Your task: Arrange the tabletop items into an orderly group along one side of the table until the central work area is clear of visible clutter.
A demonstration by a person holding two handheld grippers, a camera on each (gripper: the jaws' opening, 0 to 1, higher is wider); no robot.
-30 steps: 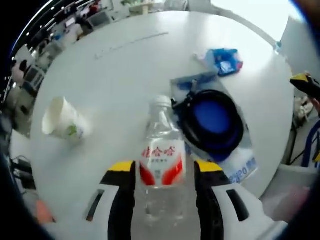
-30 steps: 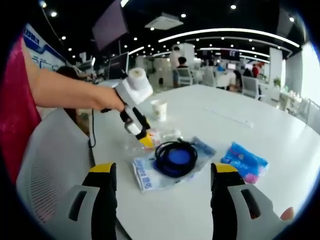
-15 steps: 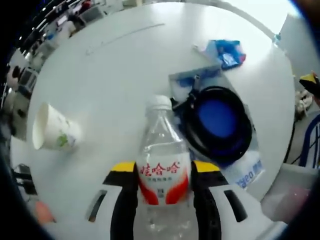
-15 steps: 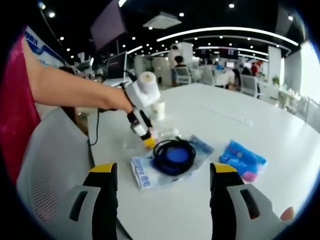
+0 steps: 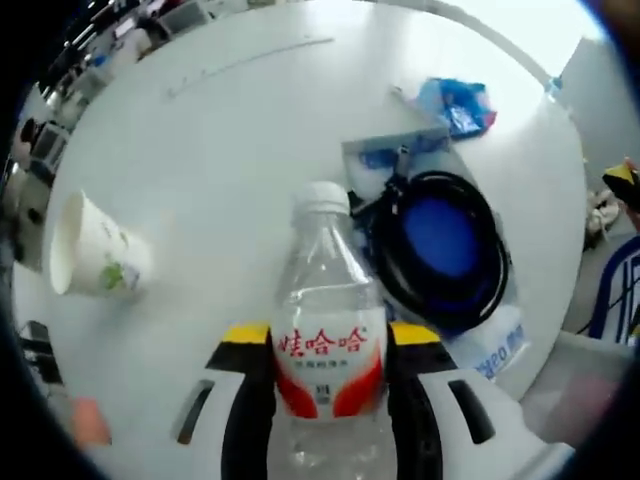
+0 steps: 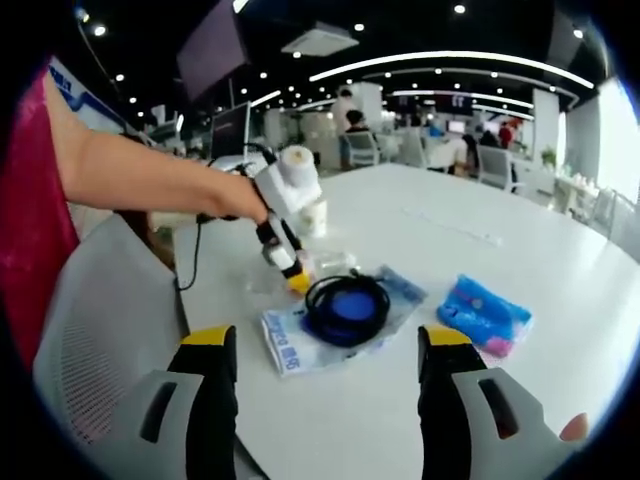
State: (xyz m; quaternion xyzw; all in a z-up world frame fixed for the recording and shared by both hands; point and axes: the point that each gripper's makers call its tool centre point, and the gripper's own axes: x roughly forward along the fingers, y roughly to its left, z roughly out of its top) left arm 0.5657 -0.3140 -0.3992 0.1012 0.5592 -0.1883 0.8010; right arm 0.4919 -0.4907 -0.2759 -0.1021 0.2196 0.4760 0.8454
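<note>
- Left gripper view: the left gripper has its jaws closed on a clear water bottle, clamped at the red label. The bottle looms larger and reaches higher in the picture than a second ago, so the grip looks to have settled further up the body; likely the bottle is secured and ready to carry to the table's side.
- The paper cup lies tipped on the white table, and sits further left in the picture than before; that shift comes from the camera, not the cup.
- The blue bowl rests on a plastic packet just right of the bottle; a blue pouch lies beyond.
- Right gripper view: the right gripper hovers with jaws wide, holding nothing, much as it did a second ago. Across the table the left gripper has come lower over the bottle beside the bowl.
</note>
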